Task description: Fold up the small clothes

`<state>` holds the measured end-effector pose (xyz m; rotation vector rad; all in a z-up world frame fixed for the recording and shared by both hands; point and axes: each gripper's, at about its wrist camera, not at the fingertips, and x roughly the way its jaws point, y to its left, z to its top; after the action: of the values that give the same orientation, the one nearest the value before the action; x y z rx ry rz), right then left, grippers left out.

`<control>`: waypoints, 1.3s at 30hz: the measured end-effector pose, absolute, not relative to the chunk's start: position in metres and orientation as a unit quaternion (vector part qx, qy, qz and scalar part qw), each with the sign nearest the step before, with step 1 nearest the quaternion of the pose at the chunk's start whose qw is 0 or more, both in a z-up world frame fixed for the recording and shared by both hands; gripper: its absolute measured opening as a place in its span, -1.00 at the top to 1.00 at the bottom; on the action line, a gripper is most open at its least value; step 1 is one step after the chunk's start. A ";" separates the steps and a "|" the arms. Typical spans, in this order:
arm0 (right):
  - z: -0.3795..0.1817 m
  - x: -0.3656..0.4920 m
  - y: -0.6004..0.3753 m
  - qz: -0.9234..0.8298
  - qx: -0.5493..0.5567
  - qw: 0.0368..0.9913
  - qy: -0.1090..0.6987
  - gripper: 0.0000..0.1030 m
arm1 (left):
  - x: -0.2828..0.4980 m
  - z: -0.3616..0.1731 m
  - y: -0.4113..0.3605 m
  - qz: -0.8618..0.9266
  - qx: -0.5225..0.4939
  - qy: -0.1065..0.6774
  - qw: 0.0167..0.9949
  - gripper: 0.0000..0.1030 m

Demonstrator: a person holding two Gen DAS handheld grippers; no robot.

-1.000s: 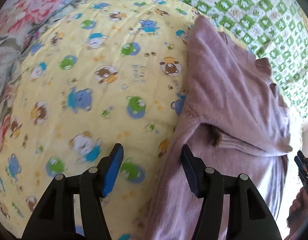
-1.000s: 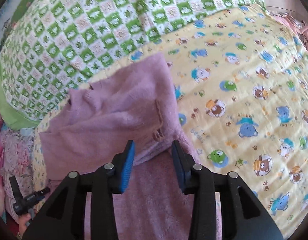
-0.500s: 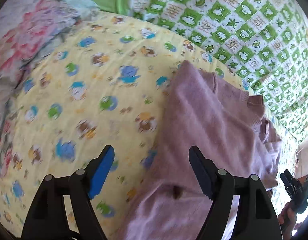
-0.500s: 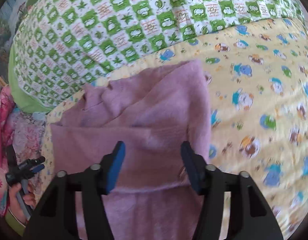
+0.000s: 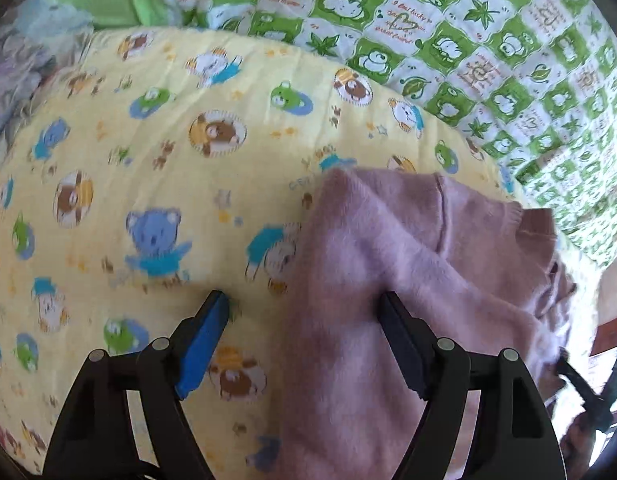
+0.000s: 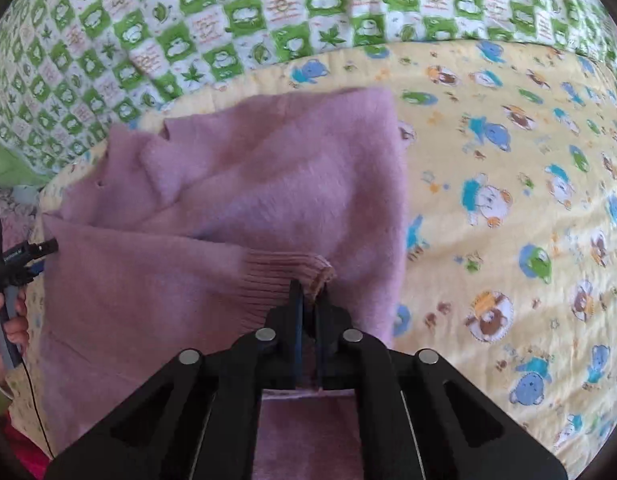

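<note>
A fuzzy purple sweater [image 6: 268,184] lies partly folded on a yellow bear-print blanket [image 6: 508,200]. My right gripper [image 6: 308,286] is shut on the sweater's ribbed cuff [image 6: 268,276], which puckers up at the fingertips. In the left wrist view the sweater [image 5: 408,260] fills the right half, one corner pointing toward the quilt. My left gripper [image 5: 304,300] stands open wide across the sweater's left edge. Its blue-padded finger [image 5: 204,340] is over the blanket [image 5: 148,160] and the other finger is over the purple knit. Nothing is pinched between them.
A green and white checked quilt [image 6: 268,8] borders the blanket on the far side. Floral bedding [image 5: 20,64] lies at the left. A hand holding the left gripper [image 6: 12,272] shows at the left edge of the right wrist view.
My right gripper opened wider, slid onto the sleeve and closed on its cuff. My left gripper widened and travelled along the sweater's left edge toward the quilt end.
</note>
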<state>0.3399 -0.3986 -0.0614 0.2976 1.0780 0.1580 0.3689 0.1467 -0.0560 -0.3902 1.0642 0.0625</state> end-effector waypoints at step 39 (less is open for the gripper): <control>-0.048 0.056 -0.453 0.239 0.205 0.744 0.589 0.14 | -0.047 -0.078 0.088 0.026 -0.215 0.590 0.778 -0.40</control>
<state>0.0558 -0.4530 -0.0482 0.4489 1.2898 0.5236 -0.0473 0.0884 -0.0781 -0.4652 1.2763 0.0569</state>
